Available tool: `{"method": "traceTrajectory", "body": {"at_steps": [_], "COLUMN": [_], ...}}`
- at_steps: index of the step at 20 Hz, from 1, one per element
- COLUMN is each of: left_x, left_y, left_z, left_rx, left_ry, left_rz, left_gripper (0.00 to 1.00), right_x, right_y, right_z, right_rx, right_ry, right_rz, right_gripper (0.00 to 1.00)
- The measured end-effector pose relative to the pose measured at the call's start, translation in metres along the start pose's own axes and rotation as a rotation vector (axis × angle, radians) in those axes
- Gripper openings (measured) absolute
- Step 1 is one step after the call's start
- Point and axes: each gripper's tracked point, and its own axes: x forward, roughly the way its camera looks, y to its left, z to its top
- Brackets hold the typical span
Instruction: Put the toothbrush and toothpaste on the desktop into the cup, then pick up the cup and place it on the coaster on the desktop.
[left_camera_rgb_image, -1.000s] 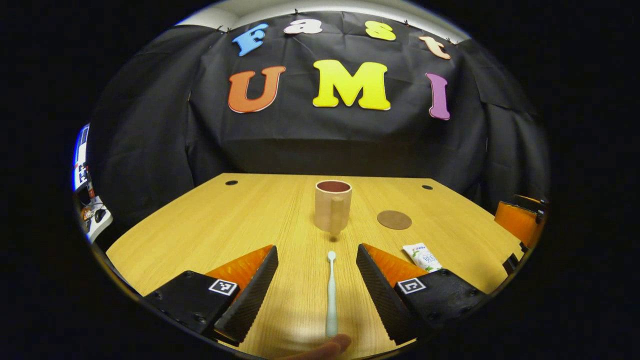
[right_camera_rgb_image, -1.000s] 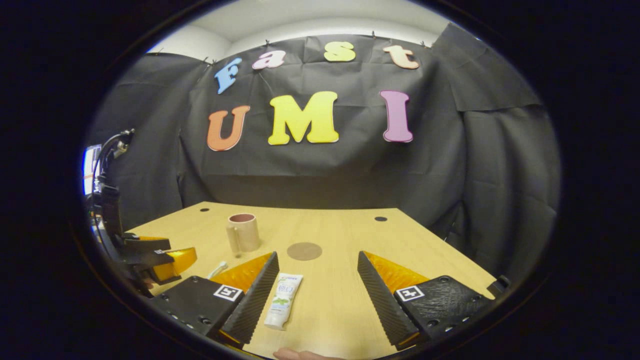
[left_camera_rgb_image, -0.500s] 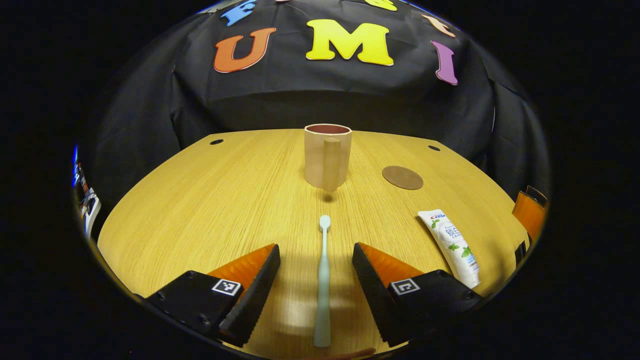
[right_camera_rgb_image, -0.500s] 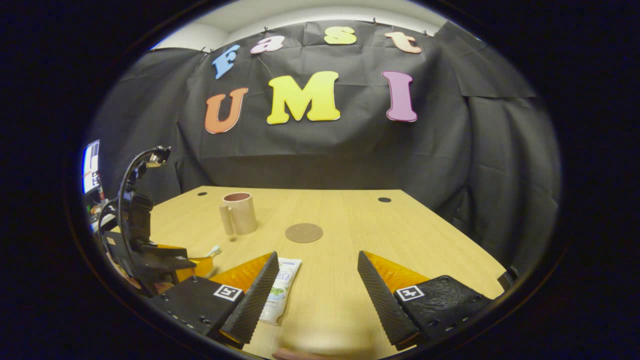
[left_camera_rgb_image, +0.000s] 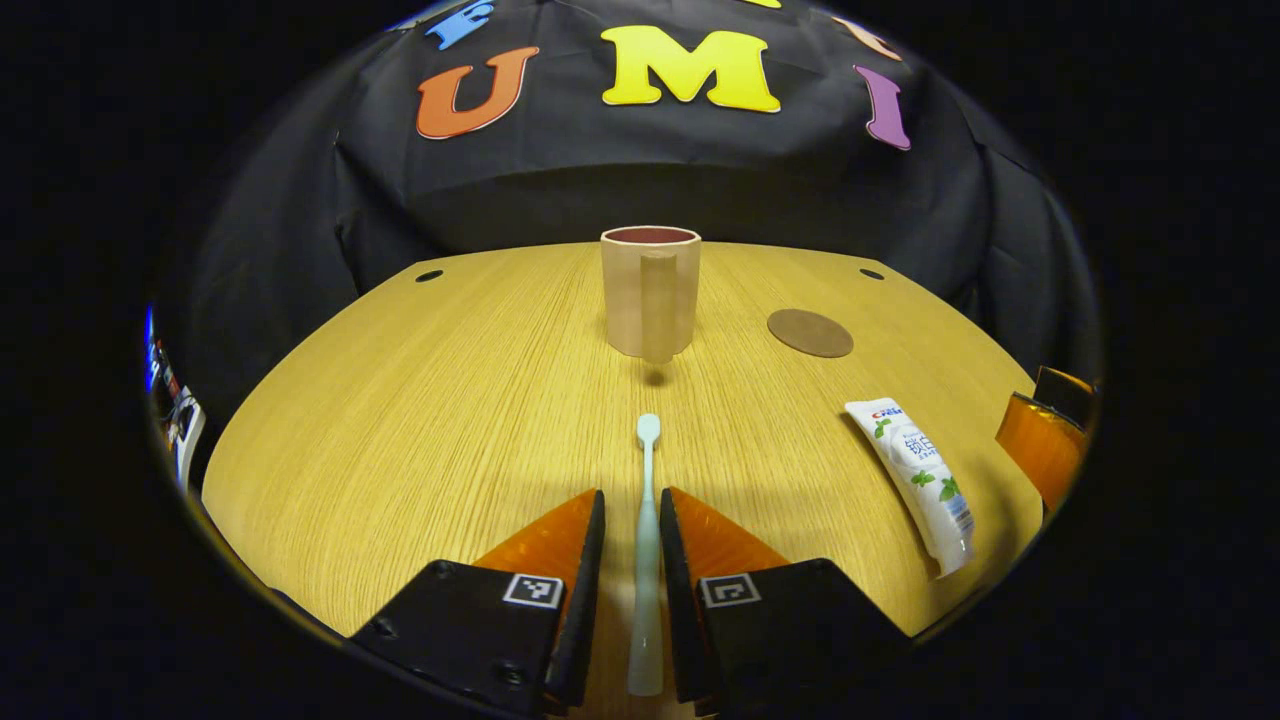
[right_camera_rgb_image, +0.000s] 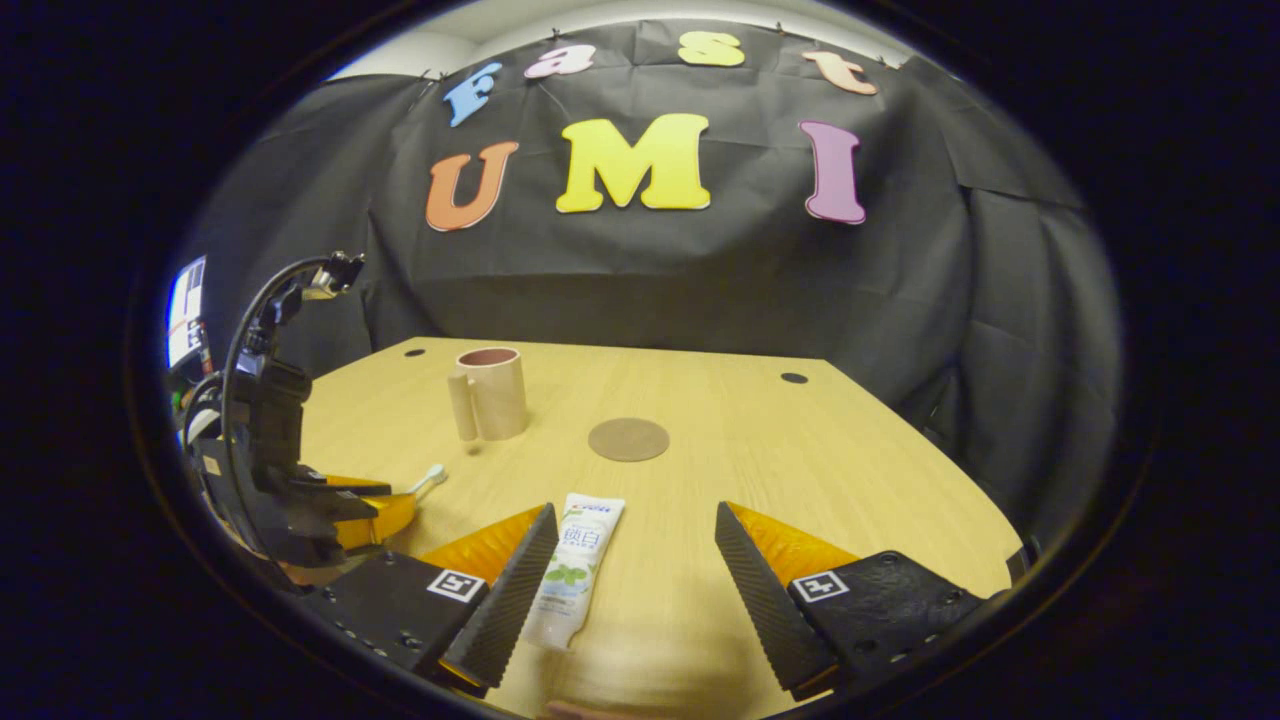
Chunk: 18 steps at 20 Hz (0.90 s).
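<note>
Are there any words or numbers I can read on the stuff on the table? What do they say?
Toothpaste: printed words on the tube, too small and blurred to read.
Square tags on the left gripper and right gripper: black-and-white patterns, no words.
Cup and coaster: no writing that I can see.

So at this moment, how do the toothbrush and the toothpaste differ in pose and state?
The toothbrush is a thin stick lying between the closed-in fingers of the left hand-held gripper, head pointing at the cup. The toothpaste is a flat, wider tube; in the right gripper view it lies beside one finger of the open right hand-held gripper, ungripped. Both lie flat on the desktop, outside the cup.
</note>
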Motion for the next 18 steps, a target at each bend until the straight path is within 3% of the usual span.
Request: {"method": "traceTrajectory", "body": {"at_steps": [5, 8, 9, 16, 18], "left_x": [-0.001, -0.006, -0.008, -0.05, -0.061], "left_y": [0.002, -0.002, -0.003, 0.001, 0.002], "left_z": [-0.001, -0.002, 0.001, 0.043, 0.05], "left_rx": [-0.008, -0.034, -0.037, -0.03, -0.016], "left_ry": [0.016, 0.004, -0.018, -0.241, -0.273], "left_rz": [0.002, -0.024, -0.03, -0.02, -0.01], "left_gripper": [0.13, 0.1, 0.09, 0.08, 0.08], "right_x": [0.01, 0.012, 0.013, 0.026, 0.036], "right_y": [0.012, 0.019, 0.019, 0.032, 0.035], "right_z": [-0.02, -0.033, -0.034, -0.051, -0.061], "right_rx": [-0.032, -0.042, -0.041, -0.019, 0.023], "right_ry": [0.088, 0.144, 0.155, 0.237, 0.29], "right_rz": [-0.021, -0.023, -0.027, -0.032, -0.035], "right_gripper": [0.94, 0.96, 0.89, 0.87, 0.73]}}
